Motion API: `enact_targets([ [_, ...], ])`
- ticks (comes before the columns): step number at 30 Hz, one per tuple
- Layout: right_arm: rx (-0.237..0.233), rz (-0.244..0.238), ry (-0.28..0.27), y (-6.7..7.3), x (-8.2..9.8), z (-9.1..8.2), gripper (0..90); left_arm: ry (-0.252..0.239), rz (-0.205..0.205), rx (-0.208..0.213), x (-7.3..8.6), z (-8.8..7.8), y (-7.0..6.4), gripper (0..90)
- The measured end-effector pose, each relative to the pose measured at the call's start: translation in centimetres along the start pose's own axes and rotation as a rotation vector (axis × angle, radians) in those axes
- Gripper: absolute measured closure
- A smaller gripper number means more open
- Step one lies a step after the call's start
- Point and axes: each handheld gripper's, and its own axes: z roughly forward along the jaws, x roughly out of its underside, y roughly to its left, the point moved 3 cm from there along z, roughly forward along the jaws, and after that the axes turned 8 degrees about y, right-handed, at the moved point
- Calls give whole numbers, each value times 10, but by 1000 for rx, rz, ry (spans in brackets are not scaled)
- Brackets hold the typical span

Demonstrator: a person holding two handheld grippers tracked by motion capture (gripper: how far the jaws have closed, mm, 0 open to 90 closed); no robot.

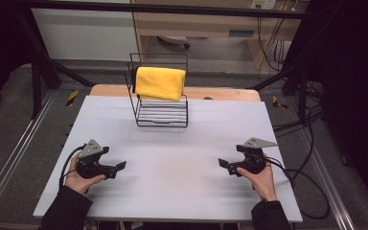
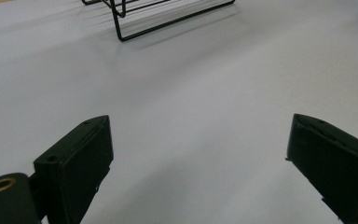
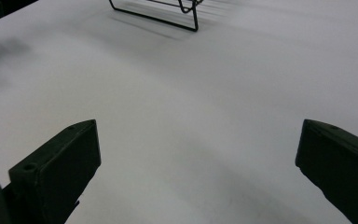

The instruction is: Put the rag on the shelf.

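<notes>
Table: yellow cloth well beyond open jaws.

High view looks down on your counter from your side. Both tool cameras sit low, close above counter, facing wire rack; all share rack base.

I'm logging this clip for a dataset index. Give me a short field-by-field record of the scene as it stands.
surface: white table
rack: black wire rack at the far middle of the table
cloth: yellow cloth draped over the rack's top
left gripper: open, nothing between the jaws, low over the near left of the table
right gripper: open, nothing between the jaws, low over the near right
</notes>
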Motion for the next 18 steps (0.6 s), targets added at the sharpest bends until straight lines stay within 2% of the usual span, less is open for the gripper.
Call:
enact_targets([
  [3,-3,4,2,-5,13,-3,5,18,10,3,7,1,0,69],
  [9,-10,15,15,-12,34,-9,5,23,17,4,13,1,-2,68],
  [11,-10,5,23,-14,40,-9,5,22,16,6,15,0,-1,67],
  [18,-12,6,30,-16,46,-11,5,15,14,-1,19,-2,0,66],
])
